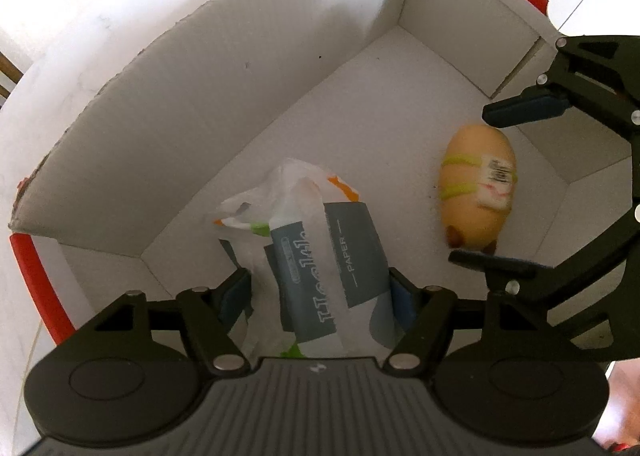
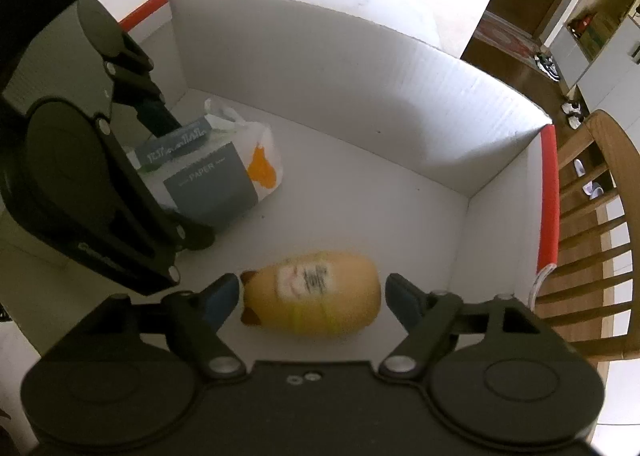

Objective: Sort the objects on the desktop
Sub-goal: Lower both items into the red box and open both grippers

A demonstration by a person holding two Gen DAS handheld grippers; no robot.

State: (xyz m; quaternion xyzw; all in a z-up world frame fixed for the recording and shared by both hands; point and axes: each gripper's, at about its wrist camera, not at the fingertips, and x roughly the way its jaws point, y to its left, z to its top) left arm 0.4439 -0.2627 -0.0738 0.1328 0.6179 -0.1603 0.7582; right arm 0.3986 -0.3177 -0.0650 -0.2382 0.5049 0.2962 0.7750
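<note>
While both grippers gape, the blurred tan toy (image 2: 316, 304), perhaps bread-shaped, wears yellow-green bands and a barcode label.

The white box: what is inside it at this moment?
Inside the white box lie a tissue pack and a yellow toy. The left gripper covers part of the pack.

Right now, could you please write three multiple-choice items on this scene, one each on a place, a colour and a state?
1. Where does the yellow toy lie?
A. on a chair
B. in the white box
C. on the floor

2. What colour is the box's edge strip?
A. red
B. green
C. black

3. How do the right tongs stand?
A. shut on the toy
B. shut and empty
C. open either side of the toy

Answers: B, the box walls surround it; A, the strip shows red; C, gaps show beside both fingers.
</note>
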